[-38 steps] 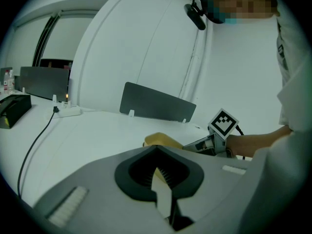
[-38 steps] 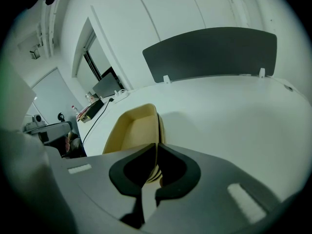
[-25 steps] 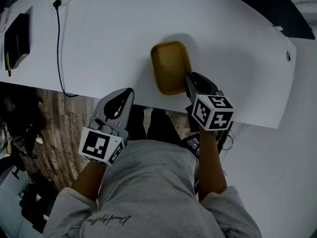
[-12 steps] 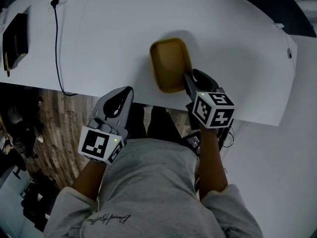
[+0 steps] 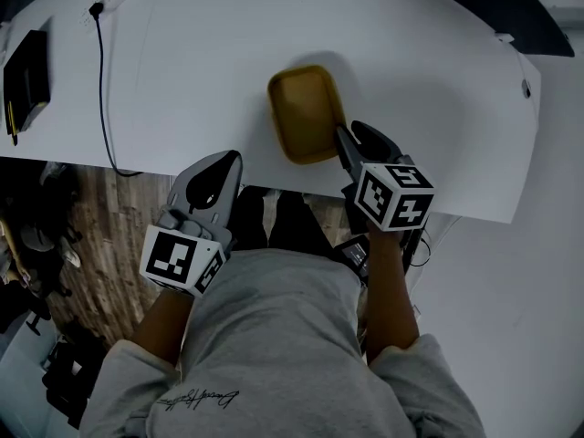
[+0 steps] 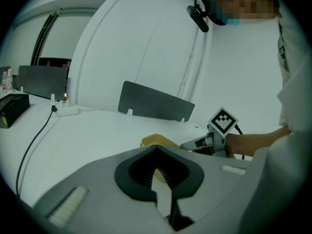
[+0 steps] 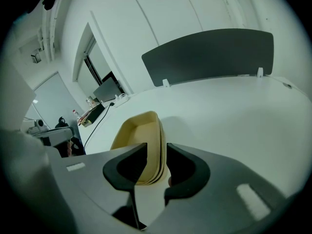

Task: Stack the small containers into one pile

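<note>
Near the front edge of the white worktop (image 5: 182,80) sits a stack of small yellow containers (image 5: 301,112), nested one inside another. It stands a little right of the middle, its long side running away from the person. The right gripper view shows several rims layered closely at the stack's near end.

At the stack's near right corner is the right gripper (image 5: 356,140), angled downward, with its marker cube (image 5: 394,194) behind it over the worktop's edge. Its fingers (image 7: 124,167) have just been opening and now stand spread. The near wall of the stack is between them, one finger over the inside and one outside, with a gap showing on each side of the wall.

Well to the left of the stack, the left gripper (image 5: 219,167) hangs at the worktop's front edge, apart from the containers. Its fingers are pressed together with nothing between them.

Farther back on the left, a black cable (image 5: 102,89) runs across the worktop toward a white power strip (image 6: 66,110), and a black box (image 5: 26,67) lies at the far left edge. A grey divider panel (image 7: 209,55) stands upright along the worktop's far side. Wooden floor (image 5: 82,217) shows below the worktop on the left, and the person's grey sweatshirt (image 5: 265,336) fills the lower part of the head view.
</note>
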